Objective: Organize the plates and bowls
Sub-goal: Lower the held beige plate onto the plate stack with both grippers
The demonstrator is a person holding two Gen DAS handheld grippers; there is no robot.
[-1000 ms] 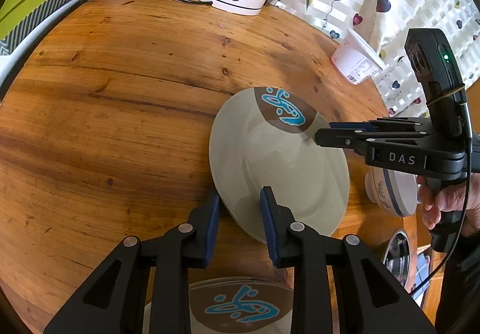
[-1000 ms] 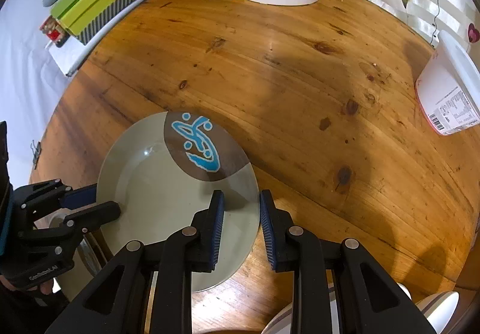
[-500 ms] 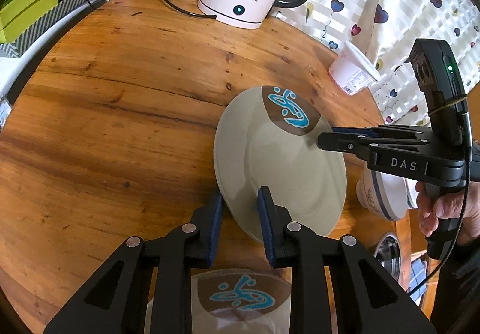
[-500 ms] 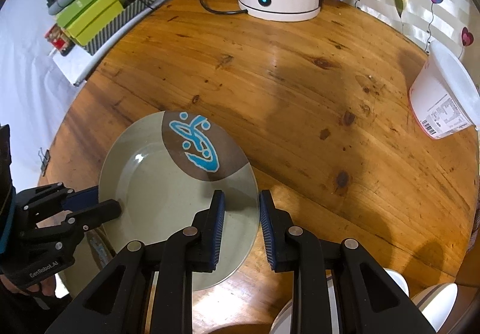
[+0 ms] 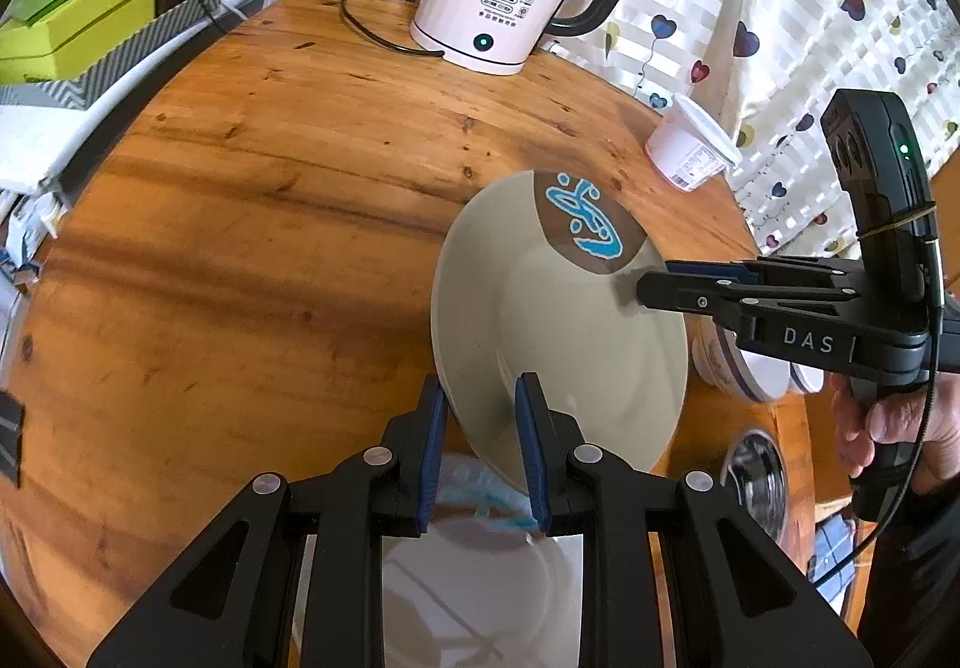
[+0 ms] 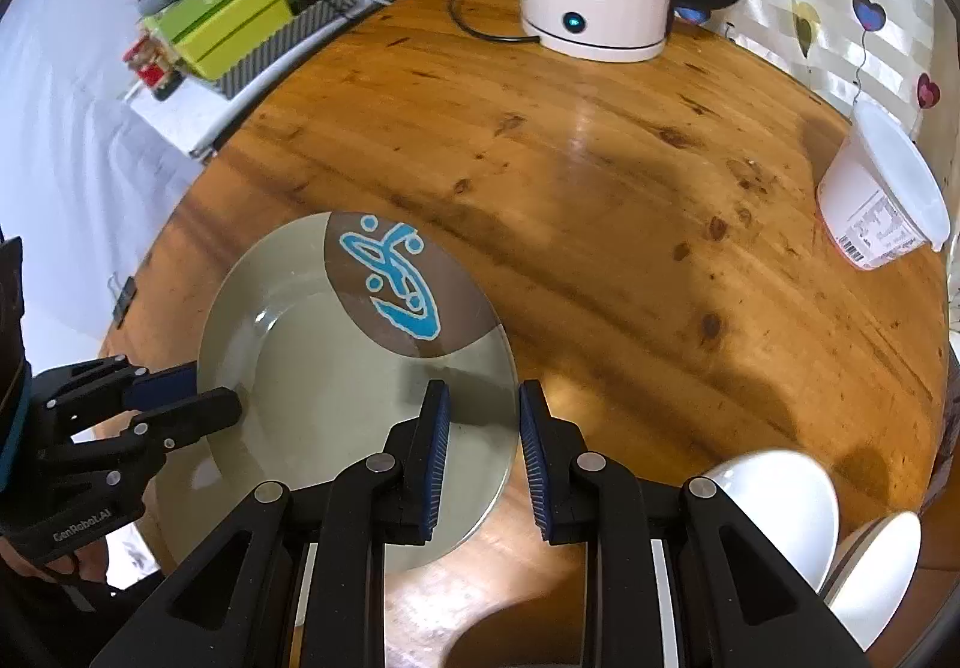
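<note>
A grey-green plate (image 5: 558, 332) with a brown patch and blue figure hangs in the air above the round wooden table (image 5: 270, 224). My left gripper (image 5: 477, 428) is shut on its near rim. My right gripper (image 6: 479, 422) is shut on the opposite rim of the plate (image 6: 336, 368); it also shows in the left wrist view (image 5: 645, 281). A second plate of the same pattern (image 5: 474, 566) lies below my left gripper, blurred. White bowls (image 6: 780, 506) sit at the table's right edge, below my right gripper.
A pink-white kettle (image 5: 510, 2) with its cord stands at the back of the table. A white plastic tub (image 5: 690, 146) lies on its side near the curtain. A striped bowl (image 5: 744, 368) and a steel bowl (image 5: 756, 476) sit on the right. Green boxes (image 6: 222, 20) lie beyond the left edge.
Both grippers have lifted the plate higher off the table, and both views have pulled back and up. The grips have not changed.
</note>
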